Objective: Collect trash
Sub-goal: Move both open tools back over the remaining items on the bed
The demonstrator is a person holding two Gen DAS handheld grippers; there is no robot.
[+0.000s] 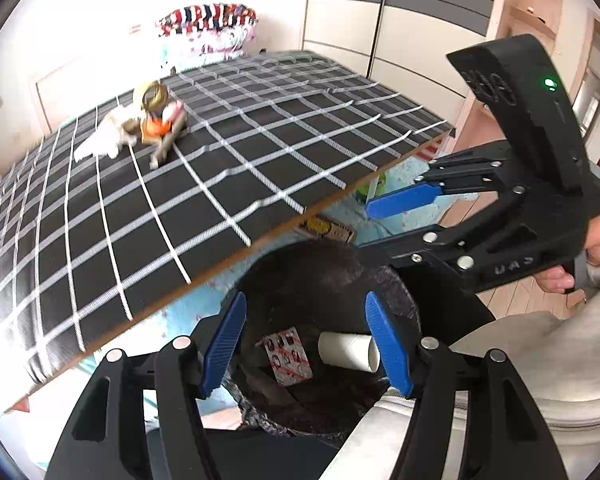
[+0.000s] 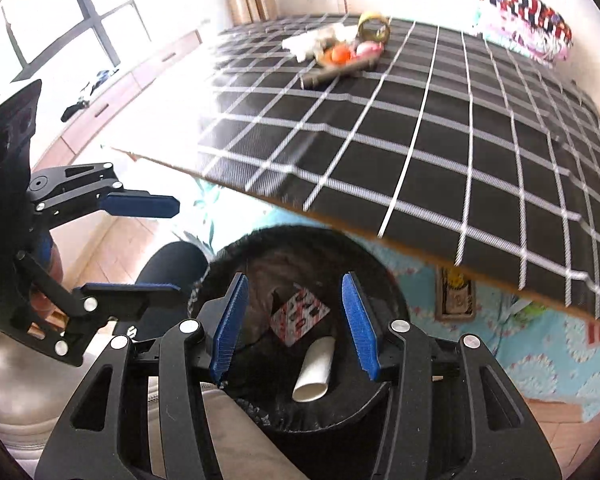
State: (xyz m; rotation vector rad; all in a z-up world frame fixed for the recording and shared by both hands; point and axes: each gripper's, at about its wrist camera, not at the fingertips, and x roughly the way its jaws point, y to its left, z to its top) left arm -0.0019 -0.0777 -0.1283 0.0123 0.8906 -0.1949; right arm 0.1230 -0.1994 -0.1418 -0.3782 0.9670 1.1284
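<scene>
Trash bin (image 2: 260,412) already holds a paper cup (image 2: 314,372) and wrapper (image 2: 298,314); both tools gape empty; a trash pile (image 2: 340,50) remains on the bed (image 2: 460,152).

Bright daylight from the large dark-framed window (image 2: 80,28) overexposes the far walls; fisheye edges curve, darken and blur.

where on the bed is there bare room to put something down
The checked sheet is bare from the trash pile down to the near edge, and across to the pillows. It is crowded only at the pile: tissue, tape ring, orange piece. Both tools hang open over the bin.
</scene>
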